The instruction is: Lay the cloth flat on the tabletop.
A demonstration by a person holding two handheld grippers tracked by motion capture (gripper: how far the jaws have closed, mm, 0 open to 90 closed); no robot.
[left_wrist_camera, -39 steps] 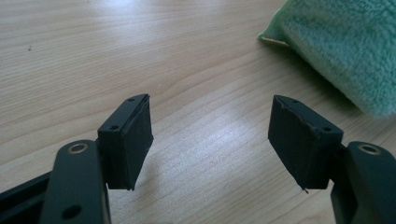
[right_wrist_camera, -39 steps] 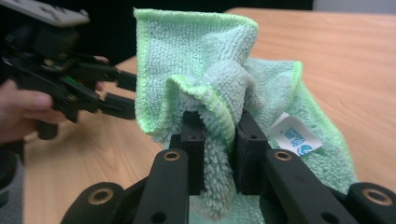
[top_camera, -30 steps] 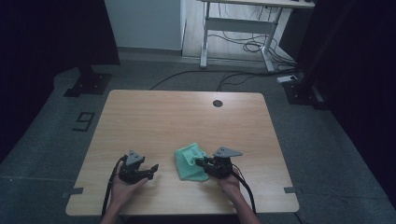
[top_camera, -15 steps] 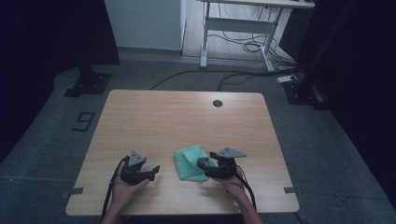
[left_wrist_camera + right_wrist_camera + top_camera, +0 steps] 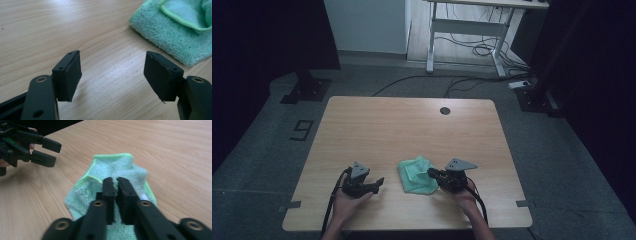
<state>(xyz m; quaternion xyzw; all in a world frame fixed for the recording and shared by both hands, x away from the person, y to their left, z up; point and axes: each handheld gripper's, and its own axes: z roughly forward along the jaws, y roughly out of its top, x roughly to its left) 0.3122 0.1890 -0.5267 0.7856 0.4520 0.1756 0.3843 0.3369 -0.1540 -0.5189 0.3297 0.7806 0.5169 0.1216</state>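
Green cloth (image 5: 417,175) crumpled on the near half of the table (image 5: 412,125), between the two grippers, well short of the near edge. One fold pinched between the closed pads of the right gripper (image 5: 115,186), jaws just brought together on it, narrow, a ridge of terry gathered up between them. Bright hemmed border (image 5: 87,176) curling along the side towards the left gripper (image 5: 374,182). Left gripper just beside the cloth, not touching, jaws spread wide over bare wood (image 5: 112,75), nothing between them; cloth corner (image 5: 175,27) lying just beyond its far pad. Broad bare tabletop beyond the cloth up to the dark round hole (image 5: 444,110) near the far edge. Bare wood out to both side edges too. Grey floor (image 5: 272,150) around the table.
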